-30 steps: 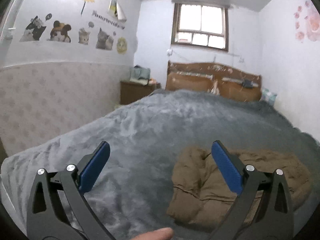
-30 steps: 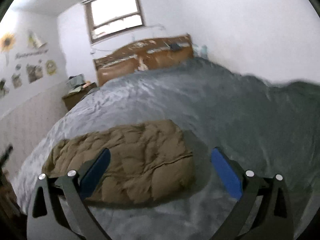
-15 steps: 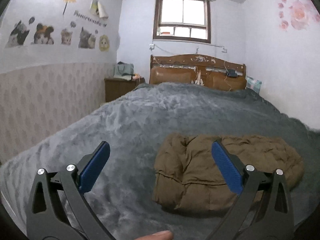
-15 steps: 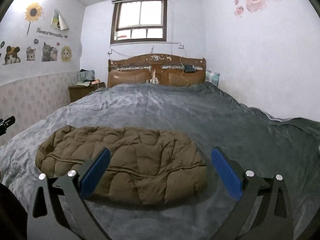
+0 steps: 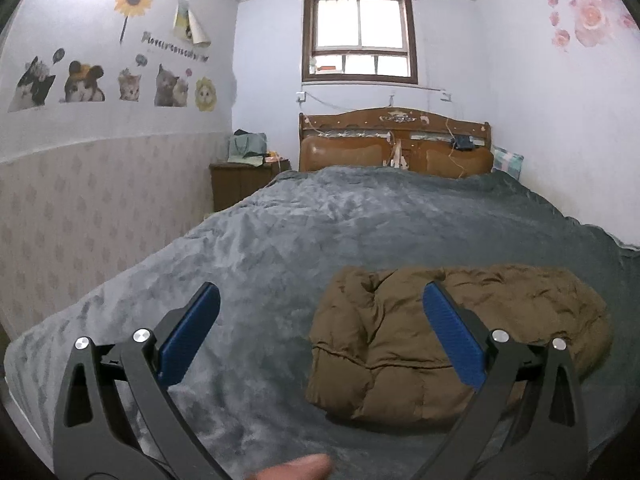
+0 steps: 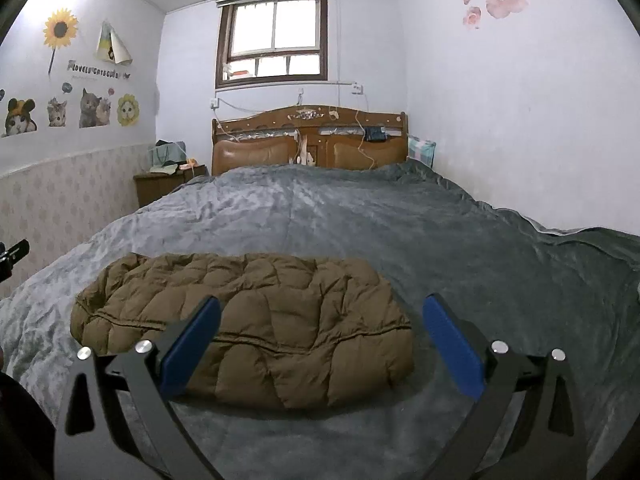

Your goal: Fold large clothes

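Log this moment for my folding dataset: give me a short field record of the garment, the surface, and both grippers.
garment: brown padded jacket, folded into a compact bundle
surface: grey blanket covering the bed
garment position: near the foot of the bed, lying flat
left gripper: open, holding nothing, above the blanket beside the jacket
right gripper: open, holding nothing, in front of the jacket
contact: neither gripper touches the jacket
background: wooden headboard, window

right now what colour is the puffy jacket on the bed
Olive brown, quilted. The jacket shows best in the right wrist view.
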`<action>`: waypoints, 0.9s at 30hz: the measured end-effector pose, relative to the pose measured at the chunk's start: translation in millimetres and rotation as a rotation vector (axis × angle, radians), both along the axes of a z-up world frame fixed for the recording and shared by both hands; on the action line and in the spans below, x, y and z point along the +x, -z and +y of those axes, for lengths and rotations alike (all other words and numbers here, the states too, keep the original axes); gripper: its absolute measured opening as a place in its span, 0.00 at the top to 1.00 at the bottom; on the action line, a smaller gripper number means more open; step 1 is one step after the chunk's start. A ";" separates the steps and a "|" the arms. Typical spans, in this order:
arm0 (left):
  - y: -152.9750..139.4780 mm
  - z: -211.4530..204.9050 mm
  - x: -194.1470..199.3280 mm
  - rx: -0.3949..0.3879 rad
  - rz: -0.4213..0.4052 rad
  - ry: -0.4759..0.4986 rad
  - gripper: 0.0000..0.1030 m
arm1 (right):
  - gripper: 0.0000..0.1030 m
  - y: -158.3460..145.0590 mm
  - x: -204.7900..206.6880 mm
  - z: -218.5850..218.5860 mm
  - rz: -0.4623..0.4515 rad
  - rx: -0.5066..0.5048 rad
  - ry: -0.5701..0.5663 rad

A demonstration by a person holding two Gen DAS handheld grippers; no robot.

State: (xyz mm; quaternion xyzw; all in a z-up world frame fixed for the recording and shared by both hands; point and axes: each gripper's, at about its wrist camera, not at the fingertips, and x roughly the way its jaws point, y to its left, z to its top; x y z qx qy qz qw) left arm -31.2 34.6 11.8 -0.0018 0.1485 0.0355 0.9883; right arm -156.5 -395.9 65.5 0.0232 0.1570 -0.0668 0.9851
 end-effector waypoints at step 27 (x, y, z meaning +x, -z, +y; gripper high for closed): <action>-4.9 -2.5 -8.9 0.012 -0.001 -0.002 0.03 | 0.02 0.2 -2.0 1.3 0.004 -0.002 0.006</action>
